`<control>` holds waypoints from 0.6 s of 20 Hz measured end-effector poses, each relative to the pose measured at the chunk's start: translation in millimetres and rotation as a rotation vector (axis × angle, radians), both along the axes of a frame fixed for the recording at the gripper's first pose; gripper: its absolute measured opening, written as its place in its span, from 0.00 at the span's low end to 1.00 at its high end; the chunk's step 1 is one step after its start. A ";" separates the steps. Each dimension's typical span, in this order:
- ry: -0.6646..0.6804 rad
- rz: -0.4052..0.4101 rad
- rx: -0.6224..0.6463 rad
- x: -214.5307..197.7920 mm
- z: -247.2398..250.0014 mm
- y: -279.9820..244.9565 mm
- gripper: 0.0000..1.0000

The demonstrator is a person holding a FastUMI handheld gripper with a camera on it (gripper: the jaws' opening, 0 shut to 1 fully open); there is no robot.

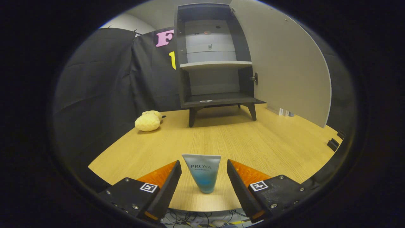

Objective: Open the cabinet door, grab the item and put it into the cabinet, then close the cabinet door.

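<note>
The tool [204, 172] stands apart around the upright tube [202, 172], cabinet [215, 63] door [281, 63] open.

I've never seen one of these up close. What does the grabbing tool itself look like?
The tool has two flat wedge-shaped fingers angled toward each other, ridged on the outer faces. Each sits on a dark, blocky mount with small screws and a square black-and-white marker sticker. Loose cables show beneath it.
</note>
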State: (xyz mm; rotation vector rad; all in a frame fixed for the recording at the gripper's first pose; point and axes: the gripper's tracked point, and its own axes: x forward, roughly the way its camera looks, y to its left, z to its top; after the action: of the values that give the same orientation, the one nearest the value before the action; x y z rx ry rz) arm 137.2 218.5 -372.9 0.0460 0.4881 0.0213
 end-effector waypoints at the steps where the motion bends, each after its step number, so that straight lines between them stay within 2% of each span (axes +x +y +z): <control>1: 0.017 0.002 -0.003 -1.6 -6.1 1.1 0.90; 5: 0.059 0.000 -0.014 -4.8 -21.6 1.0 0.86; 7: 0.067 -0.001 -0.027 -2.0 -24.4 -1.1 0.80; 9: 0.058 -0.003 -0.052 2.7 -24.7 -3.5 0.66; 10: 0.062 0.004 -0.055 0.3 -23.6 -3.6 0.53; 12: 0.074 0.006 -0.050 -0.4 -23.4 -3.4 0.52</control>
State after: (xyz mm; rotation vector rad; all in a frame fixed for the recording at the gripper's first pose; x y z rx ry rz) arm 136.8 215.1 -396.3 -0.0039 0.5623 0.0136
